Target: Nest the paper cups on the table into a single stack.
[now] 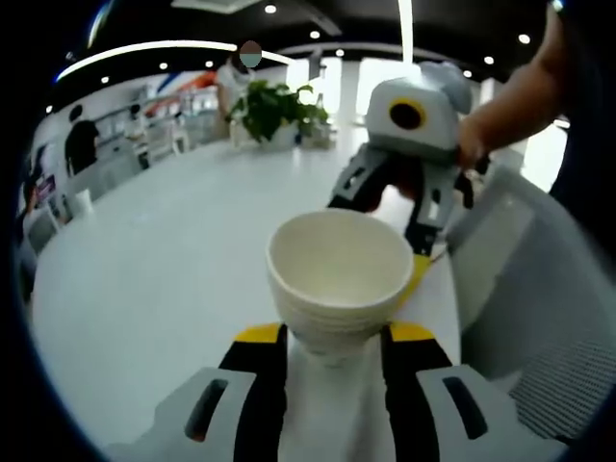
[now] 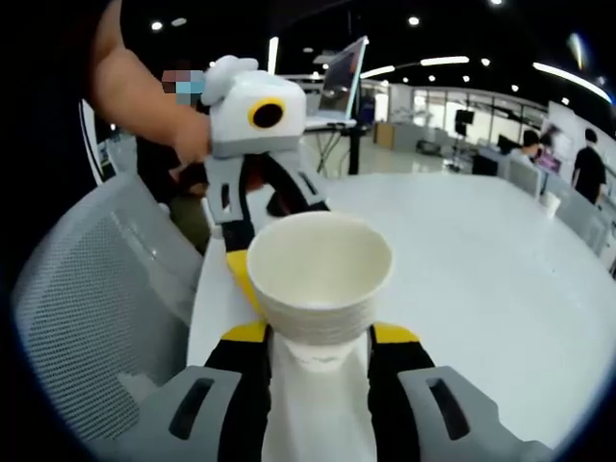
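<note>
White desk in open office w/ ceiling lights. Potted plant far back; mesh chair at desk edge. Left hand-held gripper pinches nested paper cups. Right hand-held gripper grips same stack opposite; person's arm beyond.

Left gripper: grey housing, black jaws, yellow tips (slots in the grey shells). Right gripper same; white top box, bare forearm.
</note>
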A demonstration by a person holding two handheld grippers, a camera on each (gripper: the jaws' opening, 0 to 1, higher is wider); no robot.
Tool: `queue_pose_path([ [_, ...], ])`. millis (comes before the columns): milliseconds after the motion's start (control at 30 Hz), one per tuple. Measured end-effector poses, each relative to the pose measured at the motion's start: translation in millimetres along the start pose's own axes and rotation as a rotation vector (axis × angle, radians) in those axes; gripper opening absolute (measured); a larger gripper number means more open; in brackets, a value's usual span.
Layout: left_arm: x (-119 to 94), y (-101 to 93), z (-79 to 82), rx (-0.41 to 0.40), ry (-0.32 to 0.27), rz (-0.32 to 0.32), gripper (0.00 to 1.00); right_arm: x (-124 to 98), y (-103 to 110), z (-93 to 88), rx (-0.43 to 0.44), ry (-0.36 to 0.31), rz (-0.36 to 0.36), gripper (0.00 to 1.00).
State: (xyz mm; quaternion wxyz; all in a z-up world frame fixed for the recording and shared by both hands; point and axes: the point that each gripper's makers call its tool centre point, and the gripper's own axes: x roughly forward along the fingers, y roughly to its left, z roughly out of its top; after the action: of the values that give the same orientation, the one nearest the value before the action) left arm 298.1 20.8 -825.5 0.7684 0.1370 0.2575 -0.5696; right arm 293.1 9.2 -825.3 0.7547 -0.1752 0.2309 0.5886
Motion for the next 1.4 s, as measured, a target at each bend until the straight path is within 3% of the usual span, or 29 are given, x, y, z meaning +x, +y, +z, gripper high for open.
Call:
queue_pose_path([
  [333, -0.5, 1.3, 2.4, 0.004, 0.016, -0.002, 0.36, -0.1, -2.3, 0.1, 0.020, 0.008, 0.001, 0.35],
  [767, 2.0, 19.6, 25.2, 0.006, 0.007, -0.002, 0.36, -10.7, -27.9, 12.6, 0.034, 0.008, 0.003, 0.35],
  [1400, 17.9, 78.2, 46.7, 0.021, 0.034, 0.001, 0.35, -3.2, -92.3, 21.1, 0.043, 0.032, -0.015, 0.34],
])
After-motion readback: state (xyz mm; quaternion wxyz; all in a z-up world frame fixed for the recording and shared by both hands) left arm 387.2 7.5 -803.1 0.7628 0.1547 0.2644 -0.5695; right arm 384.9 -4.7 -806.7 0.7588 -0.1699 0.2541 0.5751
